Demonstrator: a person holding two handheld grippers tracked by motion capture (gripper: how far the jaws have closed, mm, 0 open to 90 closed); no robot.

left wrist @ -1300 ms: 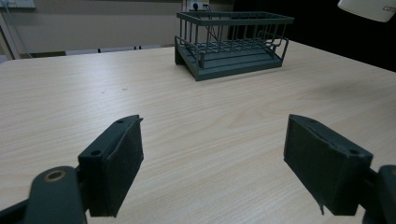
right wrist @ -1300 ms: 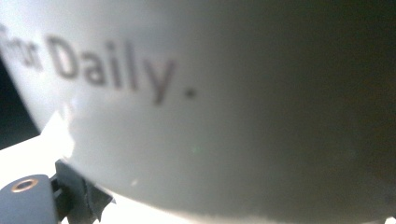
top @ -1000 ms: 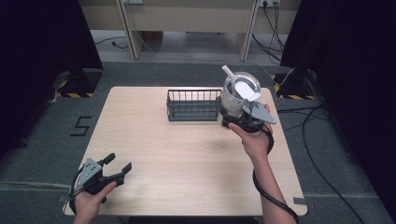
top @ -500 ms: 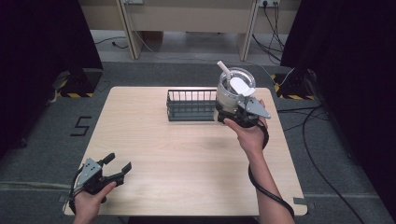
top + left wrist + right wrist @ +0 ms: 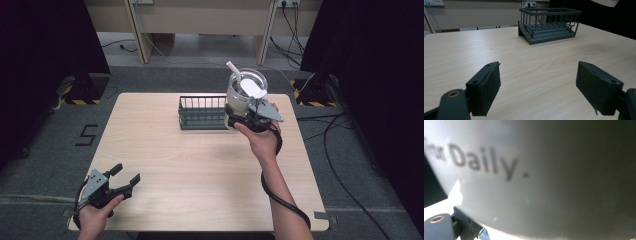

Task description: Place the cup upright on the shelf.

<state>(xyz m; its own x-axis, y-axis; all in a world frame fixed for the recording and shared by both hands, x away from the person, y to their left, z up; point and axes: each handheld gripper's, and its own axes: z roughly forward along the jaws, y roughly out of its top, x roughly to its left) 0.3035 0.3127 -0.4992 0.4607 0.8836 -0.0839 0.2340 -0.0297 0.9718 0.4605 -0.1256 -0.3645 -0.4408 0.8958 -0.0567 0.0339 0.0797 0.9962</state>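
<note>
A: Wooden tabletop [image 5: 200,170], dark surround, cables on floor. Hazards from this position?

B: Largest first. Wire rack [image 5: 202,112] at far middle of tabletop, just beside carried load: risk of snagging on rack rim if swung left at low height. White cup [image 5: 243,95], with lid and straw, held raised at far right, just right of rack; lettering "Daily." close up in right gripper view [image 5: 529,170]. Right tool [image 5: 245,119] clamped on lower body of cup. Grip low on a tall load: probable tilt or slip if turned sharply. Contents not discernible; spill possible through lid opening.

A: Left tool?

B: Left tool [image 5: 116,181] at near-left corner of tabletop, jaws wide apart, nothing between, resting low over bare wood. Well apart from cup; no support available if cup tips.

A: Count, largest to smallest?

B: One tabletop. One wire rack, empty. One cup. Two tools. One straw [image 5: 234,70].
</note>
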